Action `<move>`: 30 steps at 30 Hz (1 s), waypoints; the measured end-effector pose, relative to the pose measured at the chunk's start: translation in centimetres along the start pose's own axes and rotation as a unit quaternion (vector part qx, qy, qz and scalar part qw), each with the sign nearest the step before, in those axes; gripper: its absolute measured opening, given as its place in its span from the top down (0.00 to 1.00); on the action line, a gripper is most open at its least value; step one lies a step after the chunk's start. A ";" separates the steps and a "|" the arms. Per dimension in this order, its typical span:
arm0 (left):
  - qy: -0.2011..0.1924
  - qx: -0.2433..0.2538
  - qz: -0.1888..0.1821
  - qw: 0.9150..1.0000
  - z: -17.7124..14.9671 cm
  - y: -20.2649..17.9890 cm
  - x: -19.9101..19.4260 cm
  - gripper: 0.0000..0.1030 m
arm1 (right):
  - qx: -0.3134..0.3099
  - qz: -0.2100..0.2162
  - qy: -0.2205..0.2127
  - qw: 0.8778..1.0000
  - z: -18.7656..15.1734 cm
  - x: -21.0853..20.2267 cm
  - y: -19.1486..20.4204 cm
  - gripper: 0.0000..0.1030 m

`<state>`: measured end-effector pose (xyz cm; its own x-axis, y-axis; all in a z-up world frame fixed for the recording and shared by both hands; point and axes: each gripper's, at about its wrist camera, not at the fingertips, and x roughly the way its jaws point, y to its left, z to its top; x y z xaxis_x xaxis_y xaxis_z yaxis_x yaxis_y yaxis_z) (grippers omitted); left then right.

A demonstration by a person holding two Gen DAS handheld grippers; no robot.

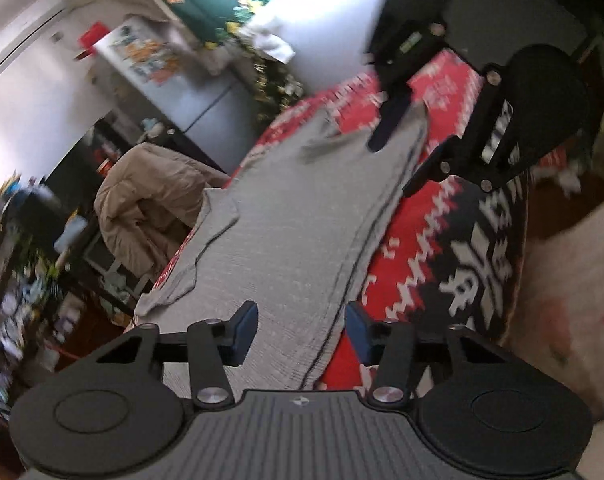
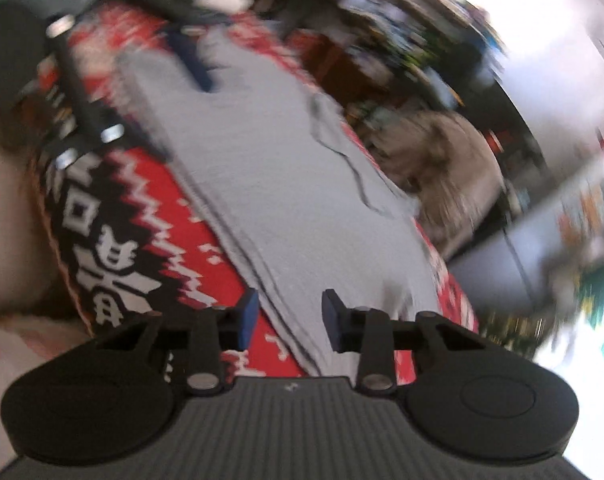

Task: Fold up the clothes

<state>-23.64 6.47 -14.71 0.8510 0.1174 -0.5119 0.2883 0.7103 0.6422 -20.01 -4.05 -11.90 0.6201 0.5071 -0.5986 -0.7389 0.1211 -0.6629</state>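
Observation:
A grey garment (image 1: 294, 220) (image 2: 270, 160) lies spread flat in a long strip on a red, black and white patterned blanket (image 1: 421, 240) (image 2: 142, 240). My left gripper (image 1: 302, 332) hovers at one end of the strip, over its seamed edge. Its blue pads (image 1: 246, 330) stand apart with cloth lying between them, not pinched. My right gripper (image 2: 290, 320) is at the opposite end, jaws apart over the cloth's edge. Each view shows the other gripper at the far end: right gripper (image 1: 405, 152), left gripper (image 2: 170, 100). Both views are motion-blurred.
A beige jacket (image 1: 150, 200) (image 2: 441, 168) is draped over a chair beyond the blanket's far side. A grey fridge (image 1: 190, 92) stands behind it, with cluttered shelves (image 1: 14, 260) nearby. Pale bedding (image 1: 561, 300) borders the blanket on the near side.

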 end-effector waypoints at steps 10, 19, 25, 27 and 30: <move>-0.003 0.021 -0.017 1.000 0.3 0.5 1.1 0.51 | -0.189 0.009 0.006 0.982 0.4 4.1 2.0 0.71; -0.029 0.069 -0.037 0.997 2.3 -1.1 2.9 0.40 | -0.138 0.012 -0.011 0.990 1.1 4.9 -0.4 1.00; -0.026 0.087 -0.044 0.995 3.1 -1.6 4.5 0.75 | -0.089 0.021 -0.022 0.996 1.7 3.8 -2.2 1.00; -0.019 0.091 -0.040 0.995 3.0 -1.7 5.0 0.96 | -0.082 0.019 -0.025 0.996 1.8 3.1 -2.5 1.00; -0.027 0.087 -0.045 0.995 2.9 -1.4 4.9 0.96 | -0.068 0.025 -0.026 0.997 1.9 1.9 -2.9 1.00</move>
<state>-18.58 4.02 -16.44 0.8386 0.0180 -0.5444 0.4331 0.5841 0.6865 -17.20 -1.81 -10.28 0.5665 0.5538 -0.6102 -0.7234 -0.0204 -0.6901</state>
